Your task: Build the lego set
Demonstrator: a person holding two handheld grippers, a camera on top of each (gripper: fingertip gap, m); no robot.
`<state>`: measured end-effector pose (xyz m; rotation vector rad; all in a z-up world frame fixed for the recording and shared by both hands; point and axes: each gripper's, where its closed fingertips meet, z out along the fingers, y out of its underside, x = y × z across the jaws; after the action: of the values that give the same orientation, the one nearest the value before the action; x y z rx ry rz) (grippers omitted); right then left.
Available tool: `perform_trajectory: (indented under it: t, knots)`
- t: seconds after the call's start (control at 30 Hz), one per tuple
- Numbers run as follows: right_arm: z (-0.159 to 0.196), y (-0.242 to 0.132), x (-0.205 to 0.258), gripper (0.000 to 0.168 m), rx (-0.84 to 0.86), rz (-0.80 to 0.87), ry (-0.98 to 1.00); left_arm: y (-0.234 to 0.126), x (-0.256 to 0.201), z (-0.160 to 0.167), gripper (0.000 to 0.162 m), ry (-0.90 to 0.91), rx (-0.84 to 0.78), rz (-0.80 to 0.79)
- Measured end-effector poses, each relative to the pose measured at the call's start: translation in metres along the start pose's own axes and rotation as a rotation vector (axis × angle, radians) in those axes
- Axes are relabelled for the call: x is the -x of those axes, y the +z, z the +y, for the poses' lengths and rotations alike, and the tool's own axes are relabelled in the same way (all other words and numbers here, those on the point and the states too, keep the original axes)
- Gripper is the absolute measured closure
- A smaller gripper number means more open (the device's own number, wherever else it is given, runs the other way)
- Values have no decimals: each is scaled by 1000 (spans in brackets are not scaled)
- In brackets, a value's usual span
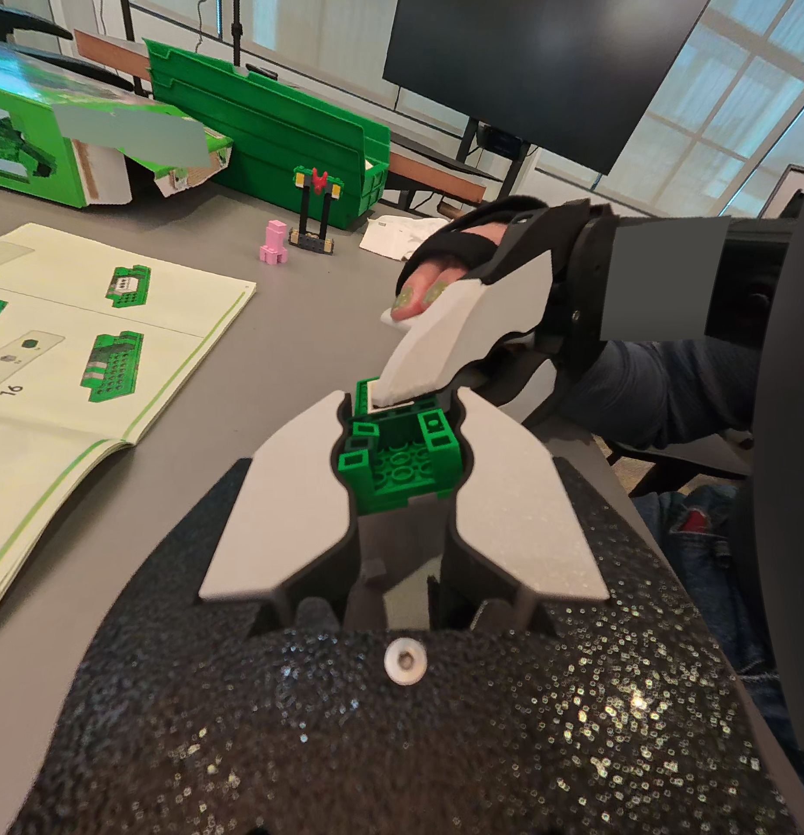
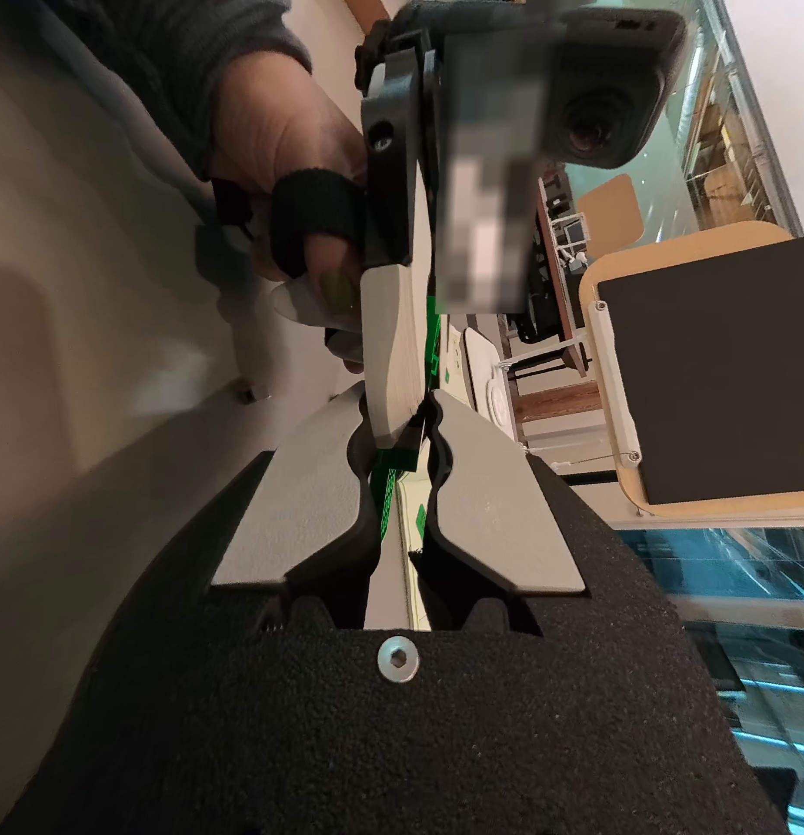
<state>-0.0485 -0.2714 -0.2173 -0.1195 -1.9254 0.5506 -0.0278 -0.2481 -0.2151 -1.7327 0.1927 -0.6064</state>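
Observation:
My left gripper [image 1: 401,400] is shut on a green lego assembly [image 1: 400,470], held above the grey table [image 1: 300,325] with its hollow underside towards the camera. My right gripper [image 2: 397,406] comes in from the right; its white finger [image 1: 436,343] rests on the assembly's far end. In the right wrist view its jaws are nearly together around a small dark piece [image 2: 412,437], with a green plate [image 2: 386,490] of the assembly just behind it. A white finger [image 2: 391,352] of the left gripper crosses in front. How the piece sits on the assembly is hidden.
An open instruction booklet [image 1: 97,361] lies at the left. Behind it are a green box [image 1: 38,149] and a green bin [image 1: 264,122]. A pink figure [image 1: 273,244] and a small black-and-green build [image 1: 316,212] stand mid-table. A white paper bag [image 1: 400,235] lies beyond. The table's edge runs along the right.

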Motion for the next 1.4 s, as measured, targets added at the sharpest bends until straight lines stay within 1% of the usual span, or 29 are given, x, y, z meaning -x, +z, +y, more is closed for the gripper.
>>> perform_trajectory:
  t: [0.1,0.2,0.33,0.4,0.5,0.53,0.63,0.7,0.77,0.8,0.87,0.93,1.0,1.07,1.17,1.27,1.4]
  knots:
    - [1,0,3,150,7,-19,0,1,-1,2,121,-19,4,16]
    - [1,0,3,149,-1,-5,-1,1,1,3,121,-22,12,12]
    - [1,0,-1,150,-20,15,53,0,2,-1,120,-39,-19,17]
    - [0,0,-4,150,-39,50,45,-1,5,-3,113,-39,-20,1]
    - [-2,0,-7,149,-35,115,-15,-4,6,-4,112,-10,-20,-9]
    - [-3,0,-8,149,-34,135,-39,-7,6,-5,110,4,-25,-7]
    - [-3,-3,-15,149,-31,201,-91,-17,5,-9,100,32,-35,13]
    - [-2,-7,-21,149,-39,240,-91,-26,7,-11,98,52,-43,11]
    - [0,-12,-28,149,-43,280,-116,-36,10,-15,104,44,-70,9]
    - [1,-15,-32,149,-35,315,-152,-41,11,-19,109,19,-97,16]
    - [2,-19,-36,150,-12,380,-257,-47,10,-28,110,-27,-158,50]
    - [-1,-19,-36,150,17,421,-366,-49,3,-32,114,49,-182,70]
    - [-5,-18,-32,150,17,433,-431,-51,-4,-38,119,194,-205,30]
    - [-7,-18,-30,150,21,445,-473,-55,-13,-46,125,336,-237,-11]
    - [-6,-17,-28,150,26,441,-499,-57,-15,-47,136,494,-216,-95]
    - [-8,-15,-24,150,24,437,-530,-54,-14,-42,139,553,-154,-128]
    - [-12,-14,-20,150,15,431,-574,-51,-8,-35,140,555,-107,-151]
